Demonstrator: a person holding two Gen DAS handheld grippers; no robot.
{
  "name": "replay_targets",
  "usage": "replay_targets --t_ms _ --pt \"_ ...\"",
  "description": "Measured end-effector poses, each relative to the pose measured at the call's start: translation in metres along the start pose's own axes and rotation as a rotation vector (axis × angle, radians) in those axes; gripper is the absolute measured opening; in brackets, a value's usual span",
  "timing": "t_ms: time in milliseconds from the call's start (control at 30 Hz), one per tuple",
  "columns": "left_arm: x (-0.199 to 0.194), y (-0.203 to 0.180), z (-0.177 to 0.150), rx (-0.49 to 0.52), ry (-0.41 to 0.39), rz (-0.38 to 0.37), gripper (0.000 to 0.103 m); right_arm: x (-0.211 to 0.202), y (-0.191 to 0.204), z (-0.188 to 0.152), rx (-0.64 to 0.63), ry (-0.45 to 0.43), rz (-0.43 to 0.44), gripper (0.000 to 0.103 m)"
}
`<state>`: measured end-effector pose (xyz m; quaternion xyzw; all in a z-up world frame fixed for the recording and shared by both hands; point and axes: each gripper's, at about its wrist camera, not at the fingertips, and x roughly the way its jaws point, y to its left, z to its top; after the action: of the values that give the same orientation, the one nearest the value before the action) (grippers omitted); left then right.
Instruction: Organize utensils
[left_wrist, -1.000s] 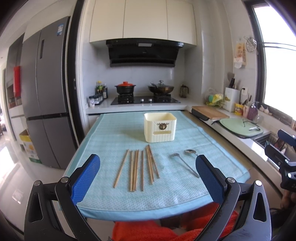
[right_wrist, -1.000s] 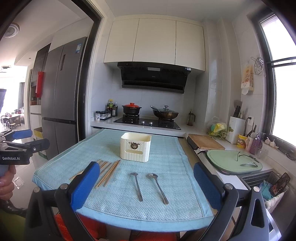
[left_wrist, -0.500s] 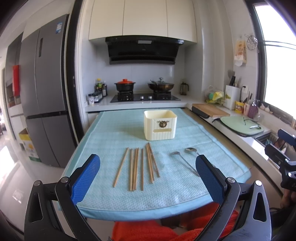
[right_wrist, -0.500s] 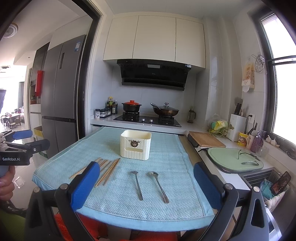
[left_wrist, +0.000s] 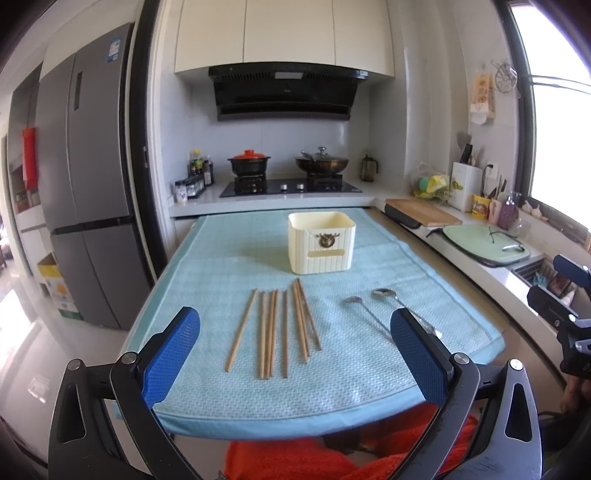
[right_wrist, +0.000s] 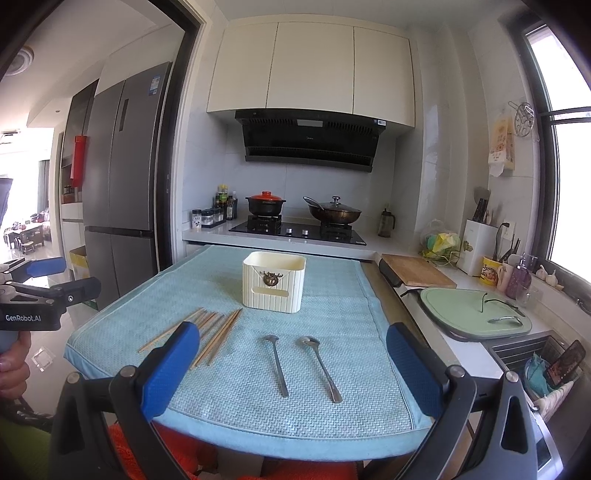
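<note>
A cream ribbed utensil holder (left_wrist: 320, 242) (right_wrist: 274, 281) stands empty toward the back of the light blue mat (left_wrist: 221, 266) (right_wrist: 332, 295). Several wooden chopsticks (left_wrist: 280, 326) (right_wrist: 207, 330) lie side by side in front of it. Two metal spoons (right_wrist: 301, 363) (left_wrist: 373, 308) lie to their right, bowls toward the holder. My left gripper (left_wrist: 295, 354) hovers open before the table's near edge, facing the chopsticks. My right gripper (right_wrist: 291, 365) hovers open over the near edge, framing the spoons. Neither holds anything.
Behind the table runs a counter with a stove (right_wrist: 295, 230), a red-lidded pot (right_wrist: 265, 203) and a wok (right_wrist: 334, 212). A wooden board (right_wrist: 415, 271), a green board (right_wrist: 474, 312) and a sink (right_wrist: 532, 358) line the right. A grey fridge (left_wrist: 88, 173) stands left.
Both views have tilted down slightly, so the table and holder sit a little higher and closer in frame. Nothing on the mat has moved. Both grippers stay open.
</note>
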<state>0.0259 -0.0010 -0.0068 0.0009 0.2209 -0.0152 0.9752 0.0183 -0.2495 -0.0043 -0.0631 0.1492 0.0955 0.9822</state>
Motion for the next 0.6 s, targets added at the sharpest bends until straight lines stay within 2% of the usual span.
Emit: replay_targets --t_ms 300,600 --pt "0.014 -0.001 0.000 0.008 0.041 0.007 0.103 0.010 -0.003 0.000 0.012 0.028 -0.004 0.103" --pt "0.030 0.000 0.001 0.017 0.078 -0.023 0.103 0.025 -0.008 -0.002 0.024 0.063 -0.006 0.103"
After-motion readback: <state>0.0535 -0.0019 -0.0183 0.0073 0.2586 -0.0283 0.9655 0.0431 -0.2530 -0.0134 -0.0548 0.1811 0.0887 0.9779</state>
